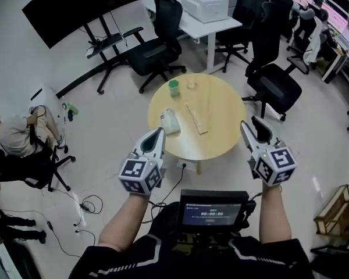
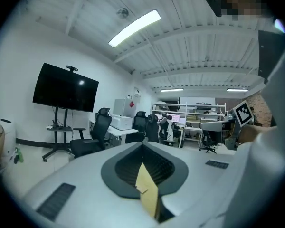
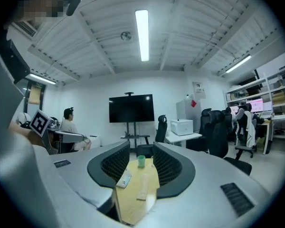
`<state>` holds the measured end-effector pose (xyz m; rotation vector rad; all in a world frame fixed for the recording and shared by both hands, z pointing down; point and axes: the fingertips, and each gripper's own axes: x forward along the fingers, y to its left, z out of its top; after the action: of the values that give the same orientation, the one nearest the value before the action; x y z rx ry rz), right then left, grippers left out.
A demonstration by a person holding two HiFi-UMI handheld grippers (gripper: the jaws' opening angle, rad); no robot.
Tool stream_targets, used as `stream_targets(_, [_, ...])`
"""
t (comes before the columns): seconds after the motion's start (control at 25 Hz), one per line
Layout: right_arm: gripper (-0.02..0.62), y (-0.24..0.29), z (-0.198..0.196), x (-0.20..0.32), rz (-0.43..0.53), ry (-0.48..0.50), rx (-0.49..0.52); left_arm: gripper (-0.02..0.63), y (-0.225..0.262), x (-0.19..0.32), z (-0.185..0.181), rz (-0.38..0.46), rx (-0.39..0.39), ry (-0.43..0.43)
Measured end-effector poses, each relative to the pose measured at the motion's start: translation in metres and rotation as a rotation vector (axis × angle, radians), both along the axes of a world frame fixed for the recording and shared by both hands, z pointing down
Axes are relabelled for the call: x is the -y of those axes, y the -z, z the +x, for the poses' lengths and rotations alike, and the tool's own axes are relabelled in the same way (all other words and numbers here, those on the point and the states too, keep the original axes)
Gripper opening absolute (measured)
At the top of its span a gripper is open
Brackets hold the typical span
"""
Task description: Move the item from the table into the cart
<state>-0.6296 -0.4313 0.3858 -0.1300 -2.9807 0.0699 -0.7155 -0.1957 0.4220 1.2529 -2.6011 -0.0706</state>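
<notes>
The left gripper [image 1: 159,131] sits clenched and empty, the right gripper [image 1: 249,122] with jaws spread, nothing between. The white pouch [image 1: 170,121] on the tabletop [image 1: 221,121] looks light and floppy; I'd pinch its raised middle.

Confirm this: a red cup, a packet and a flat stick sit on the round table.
Wrong colour: the cup is green, not red, as the head view shows. The packet and the flat stick do sit on the round table.

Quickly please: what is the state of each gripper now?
Left gripper: closed, holding nothing.
Right gripper: open, holding nothing.
</notes>
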Motion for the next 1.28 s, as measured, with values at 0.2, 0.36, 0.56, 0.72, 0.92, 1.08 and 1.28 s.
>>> stream_targets(0.2, [0.152,-0.021,-0.115,0.008,-0.005,0.099,-0.059,0.003,-0.017,0.01,-0.079,-0.024,-0.042,0.043])
stream_targets(0.36, [0.165,-0.061,-0.21,-0.004,-0.021,0.127,-0.125,0.003,-0.048,-0.002,-0.155,-0.013,-0.081,0.114])
stream_targets(0.56, [0.213,-0.141,-0.312,-0.023,-0.03,0.105,-0.256,0.005,-0.095,-0.019,-0.234,-0.031,-0.144,0.097])
stream_targets(0.72, [0.213,-0.195,-0.382,-0.026,-0.027,0.07,-0.34,0.009,-0.131,-0.023,-0.294,-0.06,-0.196,0.092])
stream_targets(0.92, [0.213,-0.256,-0.431,-0.023,-0.051,0.087,-0.476,0.011,-0.163,-0.01,-0.338,-0.095,-0.259,0.104])
stream_targets(1.08, [0.213,-0.302,-0.452,-0.016,-0.074,0.109,-0.584,0.011,-0.184,0.016,-0.359,-0.111,-0.312,0.103])
stream_targets(1.28, [0.213,-0.365,-0.474,0.01,-0.068,0.076,-0.661,0.011,-0.214,0.061,-0.379,-0.125,-0.356,0.083])
